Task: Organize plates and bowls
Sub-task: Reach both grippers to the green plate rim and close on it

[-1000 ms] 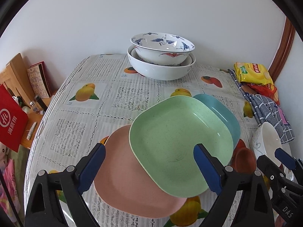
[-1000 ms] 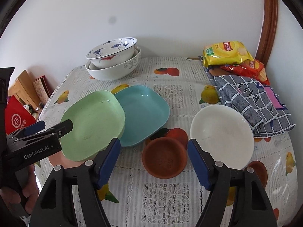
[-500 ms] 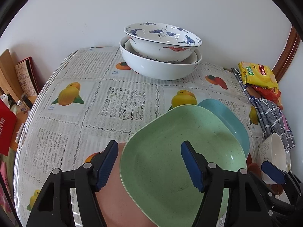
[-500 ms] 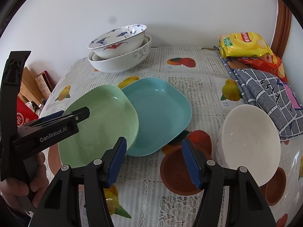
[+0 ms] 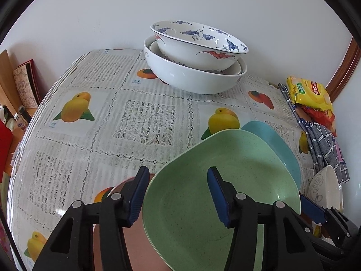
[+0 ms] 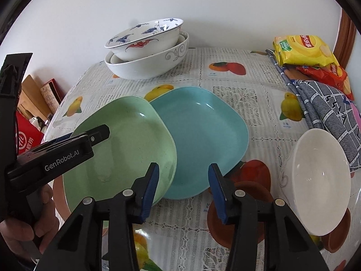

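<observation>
The square speckled green plastic plate (image 5: 225, 198) overlaps a blue square plate (image 6: 203, 140) and a pink plate (image 5: 135, 248) on the fruit-print worktop (image 5: 90, 135). The left tool (image 5: 177, 194) straddles its rim, jaws apart, just been closing. The right tool (image 6: 183, 189) straddles the blue plate's near edge, likewise closing, not clamped.

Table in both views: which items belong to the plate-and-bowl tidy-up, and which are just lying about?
Part of the job:
green plate
blue plate
pink plate
white bowl
brown bowl
stacked bowls

Lying about:
snack bags
checked cloth
red box
</observation>
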`<action>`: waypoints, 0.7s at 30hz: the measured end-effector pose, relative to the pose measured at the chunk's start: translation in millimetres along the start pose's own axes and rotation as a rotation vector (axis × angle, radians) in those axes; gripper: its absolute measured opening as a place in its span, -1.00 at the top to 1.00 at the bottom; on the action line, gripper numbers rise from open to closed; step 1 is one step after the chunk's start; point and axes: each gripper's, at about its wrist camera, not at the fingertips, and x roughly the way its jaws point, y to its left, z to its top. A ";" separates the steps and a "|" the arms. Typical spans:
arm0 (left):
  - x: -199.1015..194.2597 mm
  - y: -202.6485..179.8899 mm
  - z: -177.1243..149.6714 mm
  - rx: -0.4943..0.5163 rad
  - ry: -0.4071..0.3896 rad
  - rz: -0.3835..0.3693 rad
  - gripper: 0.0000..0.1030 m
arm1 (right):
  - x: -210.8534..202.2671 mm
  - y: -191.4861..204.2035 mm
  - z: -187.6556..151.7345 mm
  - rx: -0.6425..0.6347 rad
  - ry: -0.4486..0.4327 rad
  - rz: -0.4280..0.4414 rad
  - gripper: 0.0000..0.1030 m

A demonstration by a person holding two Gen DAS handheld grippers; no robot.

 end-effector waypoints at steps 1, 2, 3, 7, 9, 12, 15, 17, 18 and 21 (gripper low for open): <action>-0.2 1.0 0.3 -0.005 -0.001 -0.001 0.09 | 1.6 0.9 0.3 -0.003 0.004 0.005 0.27; -0.3 2.0 0.6 -0.010 0.000 -0.004 0.16 | 3.3 2.1 0.6 -0.005 0.008 0.012 0.34; -0.5 2.7 0.9 -0.012 0.001 -0.010 0.25 | 4.9 3.2 0.7 -0.007 0.014 0.016 0.49; -4.0 3.9 0.8 -0.006 0.001 -0.021 0.49 | 6.6 4.7 0.3 0.000 0.012 0.011 0.70; -6.9 5.7 0.8 -0.013 0.000 -0.031 0.52 | 5.7 4.3 0.5 0.001 0.012 0.013 0.71; -13.0 5.5 0.0 -0.022 -0.005 -0.044 0.55 | 0.1 3.2 0.5 0.009 0.004 0.007 0.72; -21.8 0.1 -1.5 -0.012 -0.019 -0.043 0.56 | -11.9 1.3 0.9 0.017 -0.022 -0.002 0.75; -28.4 -4.3 -2.5 -0.004 -0.027 -0.044 0.56 | -20.9 -0.4 0.9 0.016 -0.037 -0.007 0.75; -32.1 -5.9 -3.0 -0.006 -0.031 -0.050 0.56 | -25.6 -1.7 0.3 0.016 -0.045 -0.010 0.75; -43.7 -13.3 -5.1 -0.004 -0.042 -0.064 0.57 | -39.9 -7.2 -3.3 0.027 -0.062 -0.014 0.76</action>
